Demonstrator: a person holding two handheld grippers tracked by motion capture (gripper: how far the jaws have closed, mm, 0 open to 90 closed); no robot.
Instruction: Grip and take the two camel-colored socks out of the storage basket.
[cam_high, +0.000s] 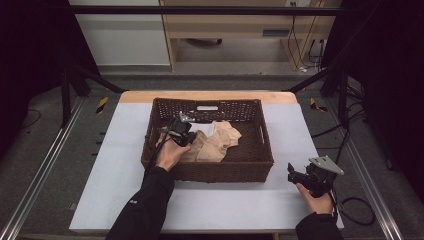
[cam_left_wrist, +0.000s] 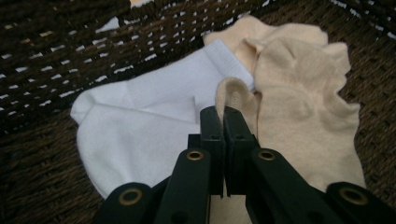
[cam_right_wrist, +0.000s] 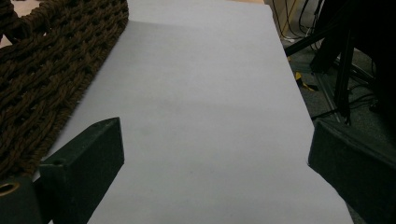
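Left tongs (cam_left_wrist: 223, 116): jaws brought together, clamped on a raised fold of the beige sock (cam_left_wrist: 299, 102). In the left gripper view the fold stands up in a small loop just above the jaw tips, pinched between the pads. In the high view the left tongs (cam_high: 181, 131) sit inside the woven basket (cam_high: 220, 171), at its left half, with the person's left hand (cam_high: 170, 154) over the near-left rim.

Right tongs (cam_right_wrist: 215, 154): jaws wide apart, nothing between them; bare grey tabletop (cam_right_wrist: 205, 93) shows in the gap. In the high view the right tongs (cam_high: 296, 176) rest low over the tabletop near its right front corner, well apart from the socks, just outside the basket's near-right corner. Right hand (cam_high: 315, 200) grips the body from below.

Location of items: beige sock lies on the basket floor, right of centre in the left gripper view; white sock (cam_left_wrist: 140, 116) lies beside it on the left, touching and partly overlapped by the beige edge.

Hard to make out:
- High view: socks read as one pale heap (cam_high: 216, 140); their outlines cannot be separated, and the left gripper covers part of it.
- Left gripper view: lower part of both socks is cut off by the jaws and the frame edge.
- Whether the beige fabric is one sock or two layered: cannot tell.
- Right gripper view: only a corner of the basket (cam_right_wrist: 51, 79) is in frame.

Count: basket 1; white sock 1; beige sock at least 1; tongs 2.
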